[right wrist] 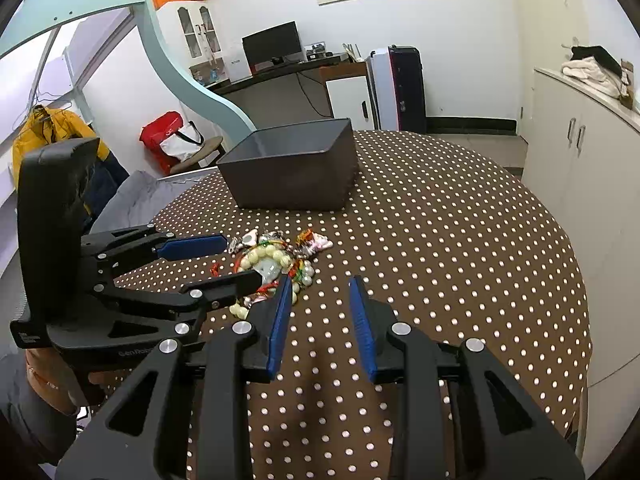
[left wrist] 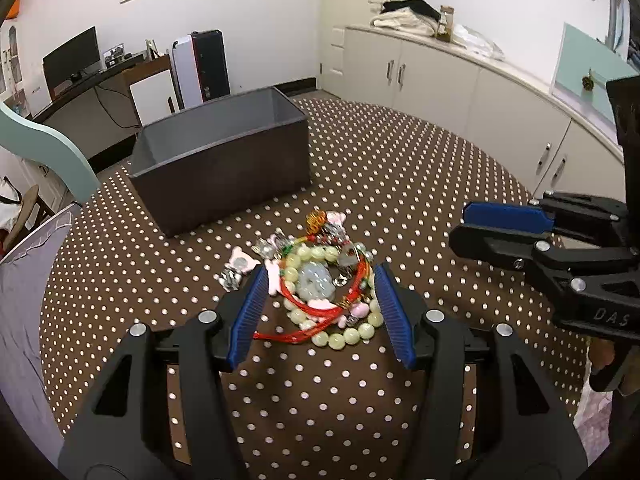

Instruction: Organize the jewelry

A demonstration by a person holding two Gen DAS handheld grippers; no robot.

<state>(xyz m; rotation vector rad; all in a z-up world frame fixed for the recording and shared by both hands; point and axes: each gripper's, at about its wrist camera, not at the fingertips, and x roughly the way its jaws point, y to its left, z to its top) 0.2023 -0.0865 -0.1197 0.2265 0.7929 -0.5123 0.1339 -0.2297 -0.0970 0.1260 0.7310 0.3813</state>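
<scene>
A tangled pile of jewelry lies on the polka-dot tablecloth: a pale green bead bracelet, a red cord, a jade pendant and small pink and silver charms. My left gripper is open and straddles the pile, one blue pad on each side, close to its edges. In the right wrist view the left gripper reaches in from the left over the same pile. My right gripper is open with nothing between its fingers, just right of the pile; the left wrist view shows the right gripper at the right edge.
An open dark grey box stands on the round table behind the pile. White cabinets run along the right. A grey cloth hangs off the table's left edge. A hand holds the left gripper.
</scene>
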